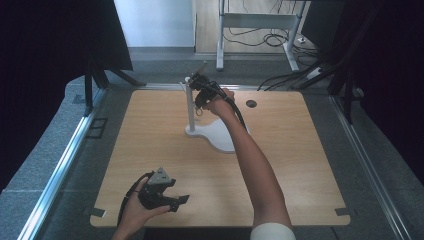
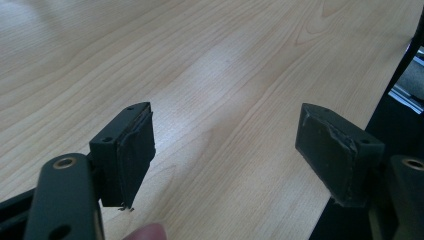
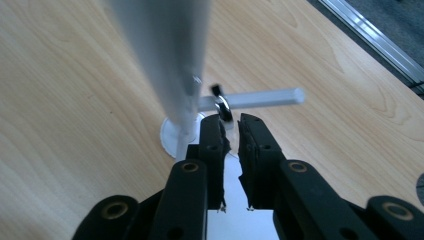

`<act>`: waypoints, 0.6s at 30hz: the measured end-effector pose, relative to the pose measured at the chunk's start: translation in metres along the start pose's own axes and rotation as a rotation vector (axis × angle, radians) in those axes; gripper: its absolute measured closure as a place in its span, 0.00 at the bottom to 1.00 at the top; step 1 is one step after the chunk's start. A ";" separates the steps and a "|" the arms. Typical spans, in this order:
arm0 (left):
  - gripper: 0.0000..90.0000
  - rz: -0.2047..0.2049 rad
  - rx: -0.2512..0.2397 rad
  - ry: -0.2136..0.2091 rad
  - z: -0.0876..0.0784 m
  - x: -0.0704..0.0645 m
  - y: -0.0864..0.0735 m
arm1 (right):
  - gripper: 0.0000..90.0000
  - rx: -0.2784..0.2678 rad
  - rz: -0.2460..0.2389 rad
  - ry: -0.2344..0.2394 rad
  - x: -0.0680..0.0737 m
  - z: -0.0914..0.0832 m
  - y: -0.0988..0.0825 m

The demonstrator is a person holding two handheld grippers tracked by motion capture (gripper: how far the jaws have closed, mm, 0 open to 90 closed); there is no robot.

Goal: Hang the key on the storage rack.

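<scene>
Two grippers, one white stand, one small ring-like item, one wooden table (image 1: 300, 165). Left gripper (image 1: 176, 200) sits low at the near-left of the table, held in the person's left hand (image 1: 134, 212); its jaws are spread wide with bare tabletop between them and nothing in them, pads (image 2: 332, 150) worn at the edges, a fingertip poking in at the bottom of the left gripper view. Right gripper (image 3: 233, 122) is up at the top of the stand (image 1: 212, 134), arm stretched across the table. The stand counts as one flat white base, one upright pole (image 1: 190, 102), one short horizontal peg (image 3: 260, 98). A small metallic ring with a dark tab (image 3: 221, 104) is on the peg, right at the tips of the right gripper. Those jaws are nearly closed, a narrow slit left between the pads; cannot tell whether they actually pinch the ring or just touch it. One round dark hole (image 1: 251, 104) in the tabletop at the far right of the stand. No readable brand, label or writing anywhere.
</scene>
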State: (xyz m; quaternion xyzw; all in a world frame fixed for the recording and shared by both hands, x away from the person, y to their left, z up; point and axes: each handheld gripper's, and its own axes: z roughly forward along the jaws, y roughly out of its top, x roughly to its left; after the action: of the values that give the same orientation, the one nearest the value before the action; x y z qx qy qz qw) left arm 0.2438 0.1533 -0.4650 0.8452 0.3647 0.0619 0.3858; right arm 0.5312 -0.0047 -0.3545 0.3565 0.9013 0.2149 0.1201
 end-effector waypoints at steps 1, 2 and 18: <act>0.27 -0.001 -0.001 -0.001 0.000 0.000 0.000 | 0.87 -0.001 -0.002 -0.001 0.001 -0.001 -0.001; 0.27 -0.001 0.000 -0.001 0.001 -0.001 0.000 | 0.86 -0.001 -0.006 -0.002 0.000 -0.001 -0.001; 0.27 0.009 0.015 0.001 0.005 -0.003 0.000 | 0.78 -0.050 0.008 0.020 -0.007 -0.028 -0.024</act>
State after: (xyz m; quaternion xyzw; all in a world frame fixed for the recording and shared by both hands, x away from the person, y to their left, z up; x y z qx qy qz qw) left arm 0.2436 0.1486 -0.4676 0.8497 0.3612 0.0613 0.3791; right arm 0.5119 -0.0339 -0.3403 0.3549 0.8954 0.2413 0.1190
